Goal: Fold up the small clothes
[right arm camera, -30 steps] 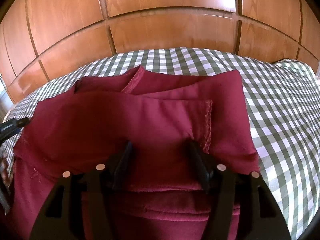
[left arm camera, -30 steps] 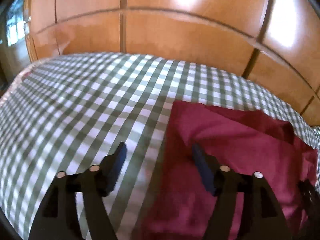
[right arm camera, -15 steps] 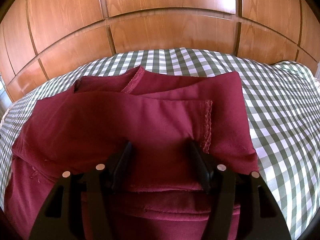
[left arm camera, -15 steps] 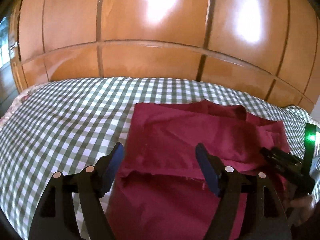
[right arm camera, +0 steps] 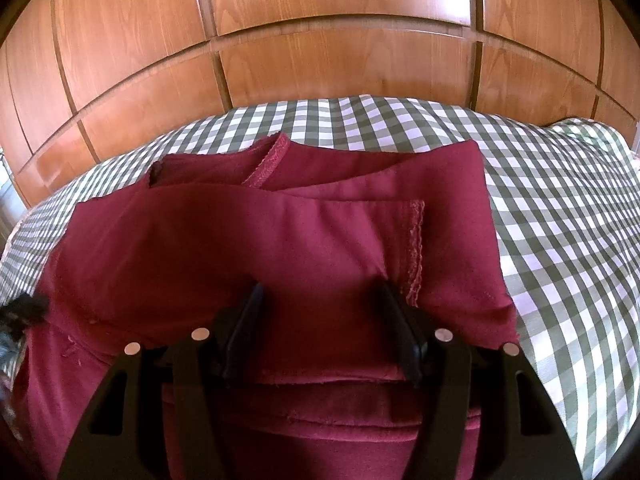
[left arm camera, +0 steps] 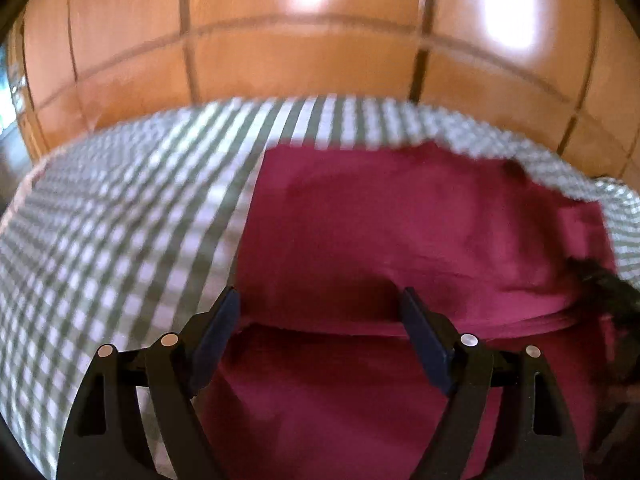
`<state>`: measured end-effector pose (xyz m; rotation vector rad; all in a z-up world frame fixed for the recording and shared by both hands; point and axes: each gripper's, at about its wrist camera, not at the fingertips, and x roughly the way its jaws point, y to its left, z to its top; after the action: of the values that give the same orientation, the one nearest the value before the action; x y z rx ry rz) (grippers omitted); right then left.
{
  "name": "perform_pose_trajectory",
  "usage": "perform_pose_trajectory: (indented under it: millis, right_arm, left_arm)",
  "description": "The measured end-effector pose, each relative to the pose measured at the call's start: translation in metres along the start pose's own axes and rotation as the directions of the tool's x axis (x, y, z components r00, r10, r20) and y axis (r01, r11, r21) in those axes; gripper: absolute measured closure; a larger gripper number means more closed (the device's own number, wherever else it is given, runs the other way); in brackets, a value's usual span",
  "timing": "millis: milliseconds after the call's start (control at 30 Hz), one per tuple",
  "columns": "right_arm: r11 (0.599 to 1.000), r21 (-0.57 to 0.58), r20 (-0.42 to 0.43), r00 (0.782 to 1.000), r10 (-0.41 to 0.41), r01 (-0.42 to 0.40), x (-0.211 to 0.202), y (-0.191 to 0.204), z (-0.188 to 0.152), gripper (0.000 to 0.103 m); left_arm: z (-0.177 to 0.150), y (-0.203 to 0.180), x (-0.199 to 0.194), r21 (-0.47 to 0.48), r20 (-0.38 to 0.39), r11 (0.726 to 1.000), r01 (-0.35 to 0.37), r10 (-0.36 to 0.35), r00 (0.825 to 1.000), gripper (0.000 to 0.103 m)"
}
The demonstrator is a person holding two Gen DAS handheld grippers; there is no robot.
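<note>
A dark red garment (right arm camera: 248, 248) lies partly folded on the green-and-white checked cloth (right arm camera: 560, 240), with a stitched hem edge (right arm camera: 416, 240) showing on its top layer. It also shows in the left wrist view (left arm camera: 380, 232), blurred. My right gripper (right arm camera: 320, 292) is open, low over the folded front edge, its fingers straddling the top layer. My left gripper (left arm camera: 320, 300) is open above the garment's left part, near its front fold. The other gripper's dark tip shows at the right edge of the left wrist view (left arm camera: 600, 280).
The checked cloth (left arm camera: 120, 220) covers a soft surface that reaches a wall of glossy wooden cabinet panels (right arm camera: 340, 60) behind. The cloth rumples at the far right (right arm camera: 592, 140).
My left gripper has swung from the bare checked cloth at the left onto the garment and moved lower and closer; its view is now motion-blurred. My right gripper has stayed still.
</note>
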<state>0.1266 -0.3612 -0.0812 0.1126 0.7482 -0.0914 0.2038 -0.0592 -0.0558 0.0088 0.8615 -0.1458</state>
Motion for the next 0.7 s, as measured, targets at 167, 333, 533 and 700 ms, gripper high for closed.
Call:
perform_pose_trajectory:
  millis: [167, 333, 533, 700]
  right_arm:
    - [1.0, 0.0, -0.001, 1.0, -0.001, 0.001, 0.0, 0.001, -0.001, 0.042]
    - [1.0, -0.007, -0.017, 1.0, -0.012, 0.012, -0.001, 0.003, 0.002, 0.04]
    - [0.999, -0.038, -0.067, 0.998, -0.009, 0.007, -0.038, 0.002, 0.004, 0.008]
    - [1.0, 0.003, -0.085, 0.996, 0.007, -0.006, -0.076, -0.028, -0.021, 0.008]
  left_arm:
    - [-0.004, 0.008, -0.001, -0.027, -0.001, 1.0, 0.016, -0.016, 1.0, 0.021]
    - [-0.018, 0.023, -0.023, -0.061, -0.019, 0.997, 0.039, -0.04, 0.999, 0.021]
    - [-0.057, 0.055, -0.061, -0.033, -0.025, 0.997, 0.065, -0.066, 0.998, 0.021]
    - [-0.098, 0.084, -0.087, -0.086, -0.076, 0.985, 0.151, -0.158, 0.985, 0.029]
